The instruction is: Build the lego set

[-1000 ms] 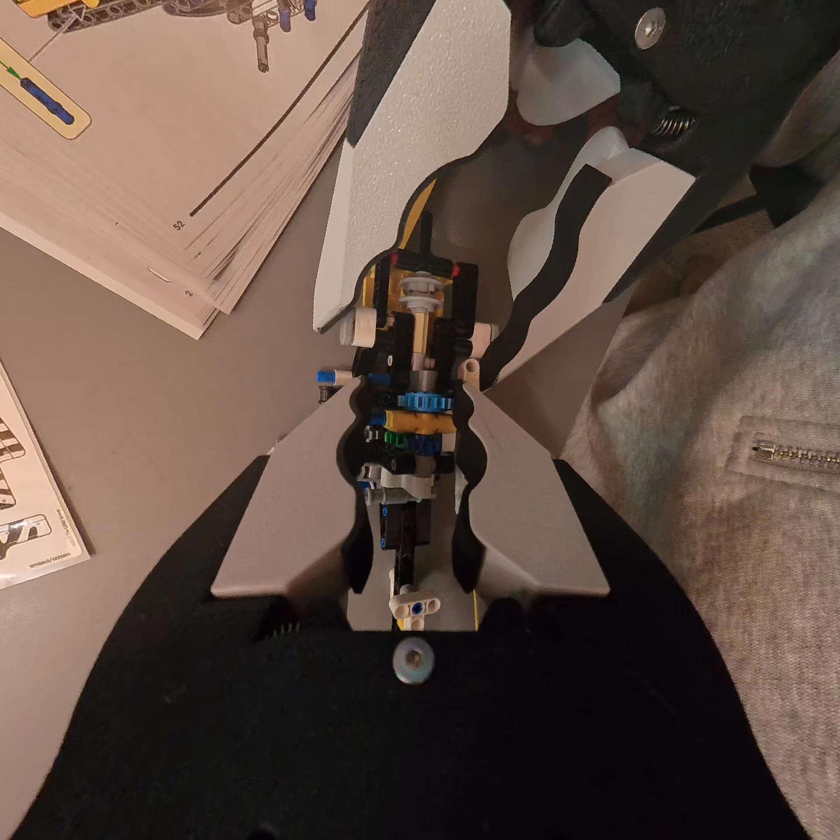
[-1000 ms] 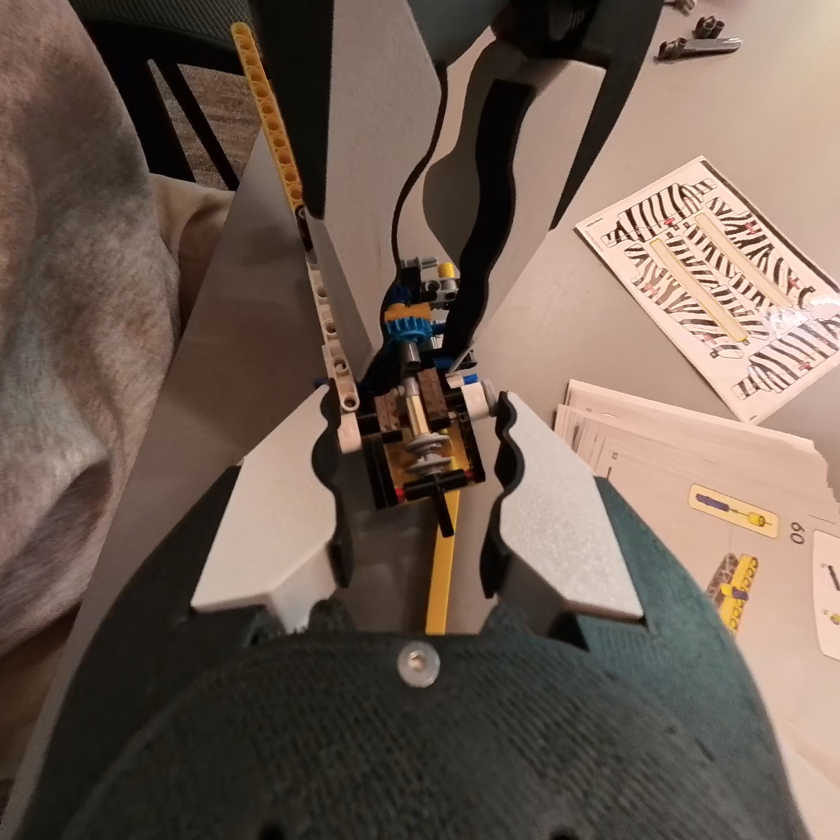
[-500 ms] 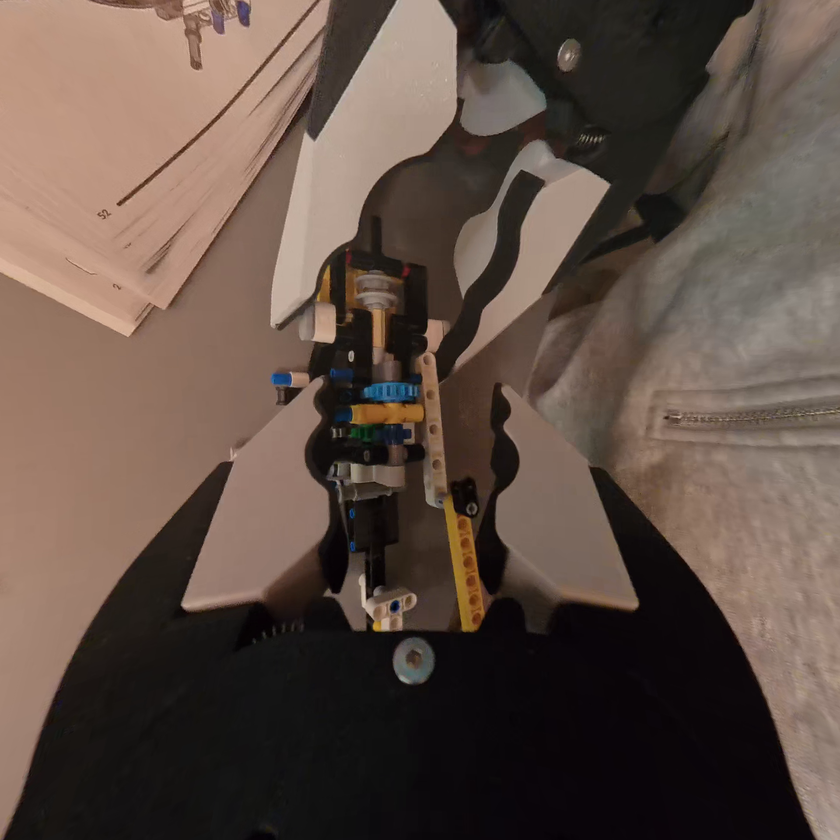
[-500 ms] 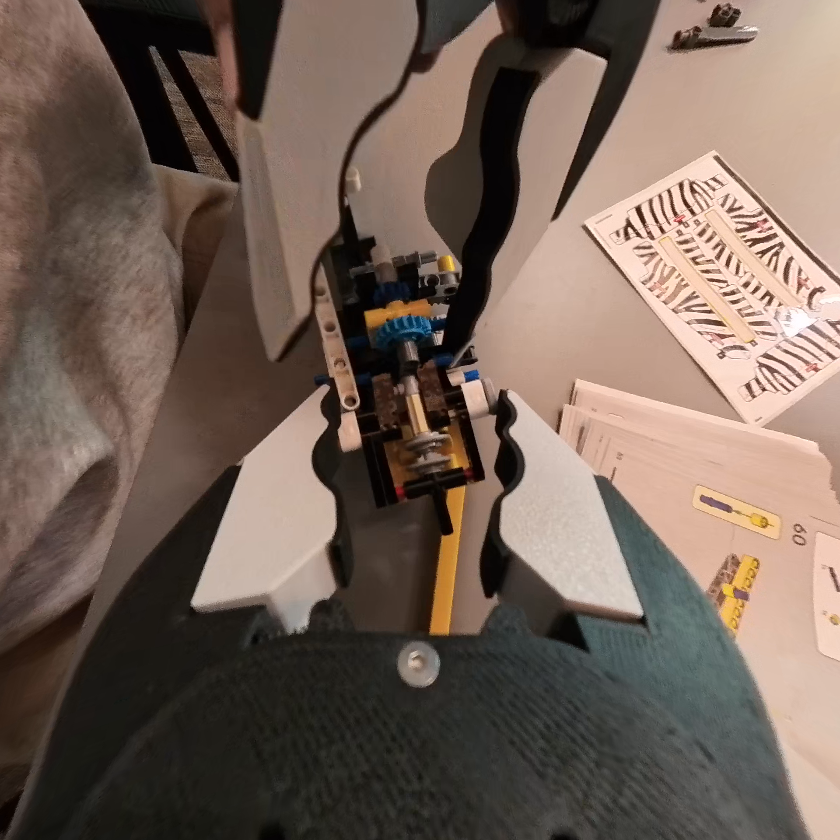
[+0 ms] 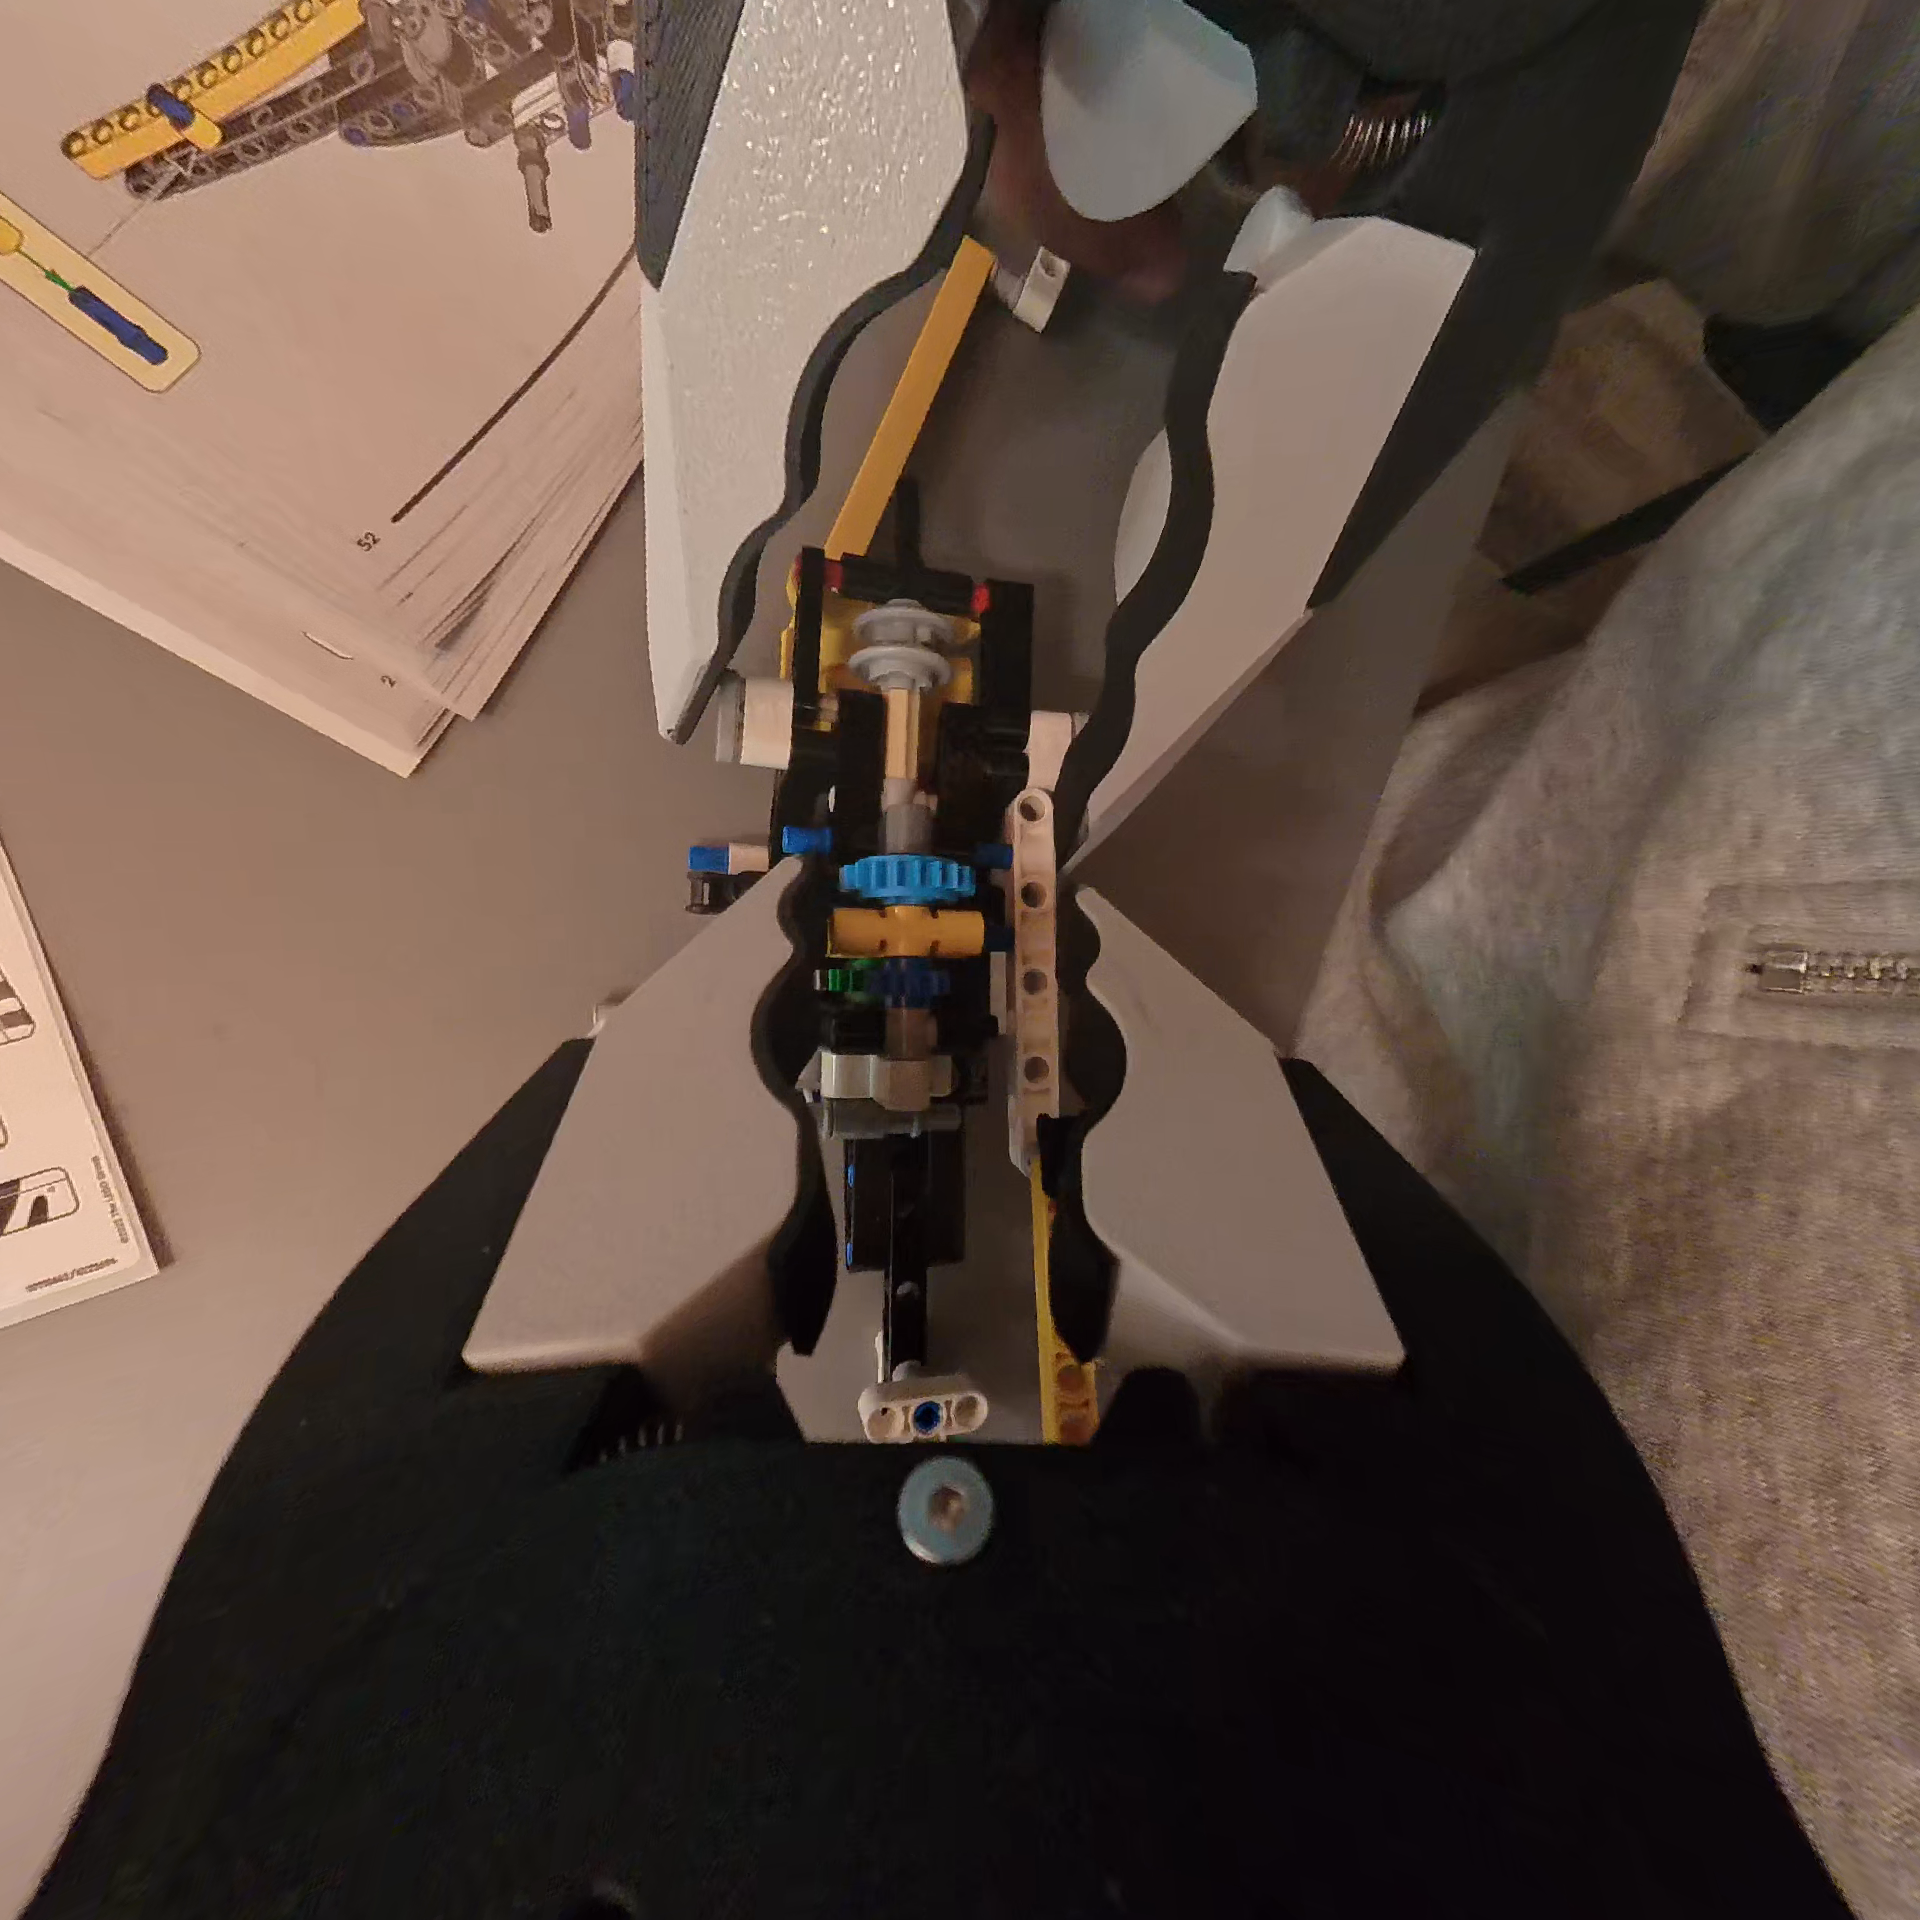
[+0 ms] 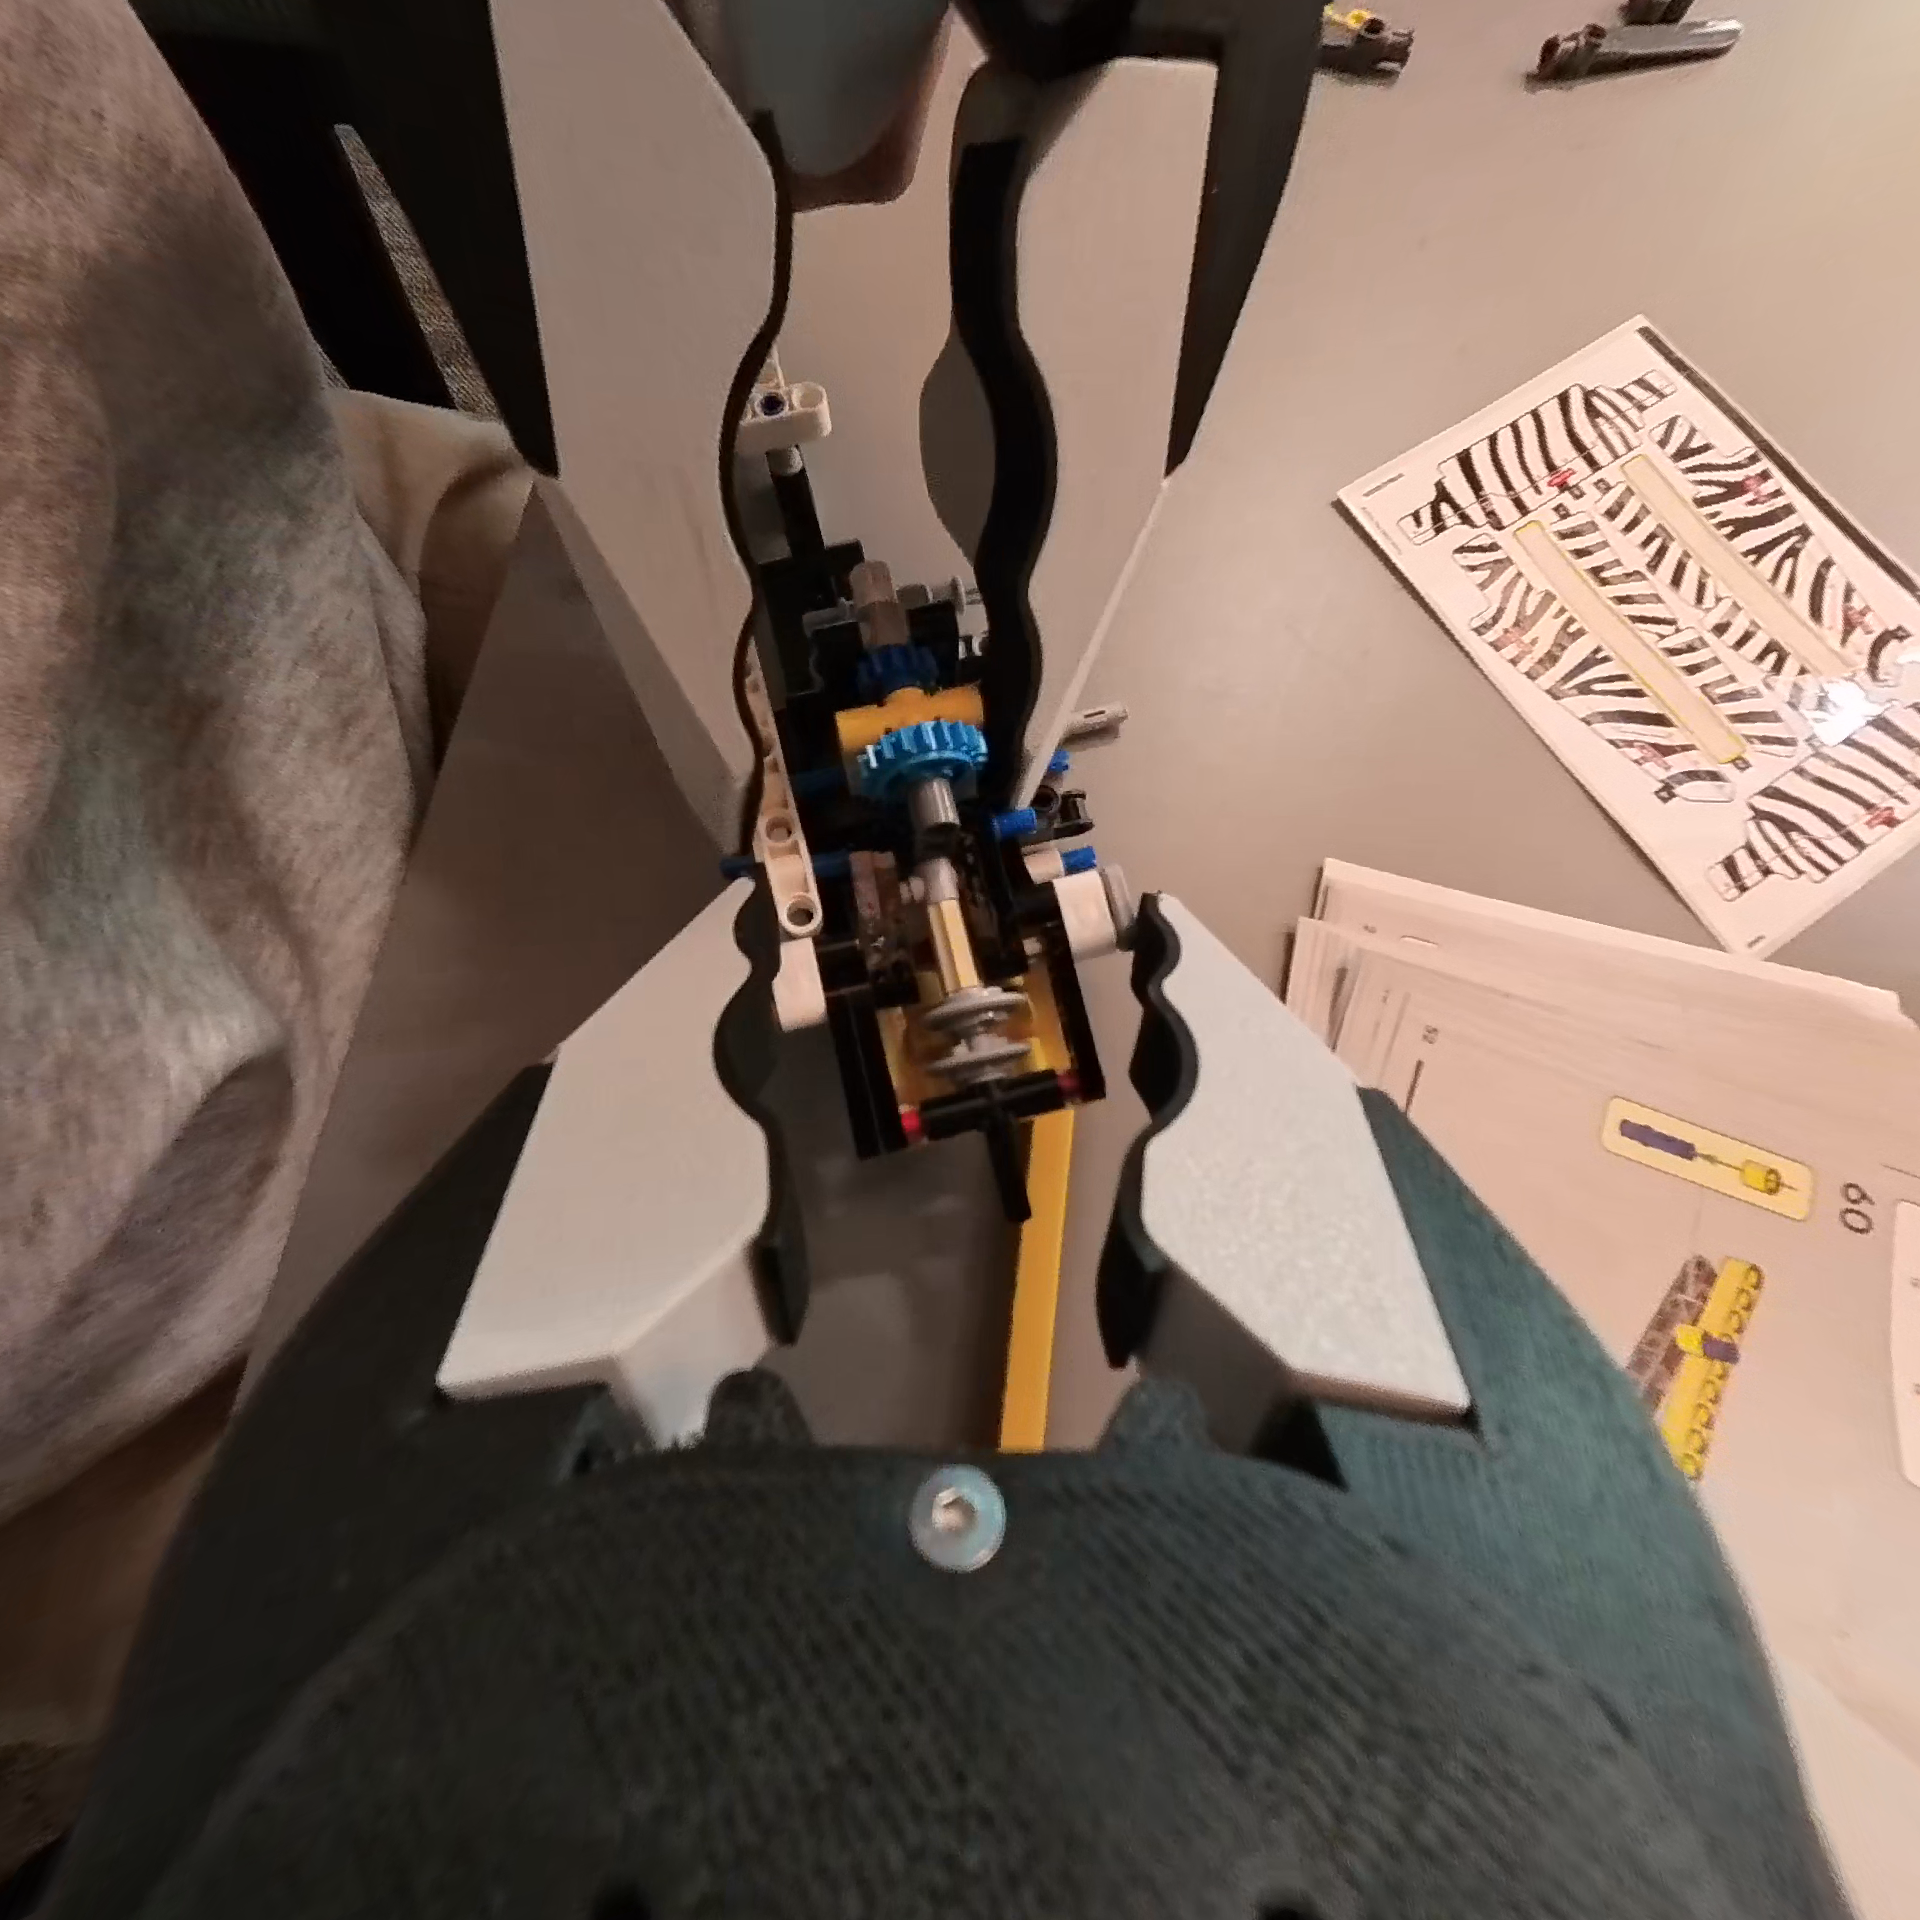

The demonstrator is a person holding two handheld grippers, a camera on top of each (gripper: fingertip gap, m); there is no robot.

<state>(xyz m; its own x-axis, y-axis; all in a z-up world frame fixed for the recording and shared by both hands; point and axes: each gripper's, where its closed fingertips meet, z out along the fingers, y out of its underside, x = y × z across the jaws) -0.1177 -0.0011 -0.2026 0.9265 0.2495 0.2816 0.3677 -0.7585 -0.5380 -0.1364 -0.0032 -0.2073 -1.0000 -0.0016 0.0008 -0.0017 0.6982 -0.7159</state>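
Observation:
A black, yellow and blue lego gear assembly [image 5: 904, 914] is held in the air between both grippers, end to end. My left gripper [image 5: 930, 894] is shut on its near end and also clamps a white beam [image 5: 1037, 987], joined to a yellow beam [image 5: 1062, 1340], against its side. My right gripper [image 6: 945, 914] is shut on the other end [image 6: 966, 987], with its pads on the white side pieces. A long yellow beam [image 6: 1039, 1247] runs below. Each gripper shows at the top of the other's view: the right one [image 5: 883, 727], the left one [image 6: 883, 800].
An open instruction booklet [image 5: 312, 364] lies on the grey table [image 5: 364, 935]; it also shows in the right wrist view [image 6: 1558, 1039]. A zebra-striped sticker sheet [image 6: 1662, 623] and loose dark parts [image 6: 1621, 42] lie farther off. A person's grey sweater [image 5: 1662, 935] is close beside the grippers.
My left gripper opened half a second ago and has shut again. The white and yellow beam, which stuck out sideways before, now lies along the assembly inside the left jaws.

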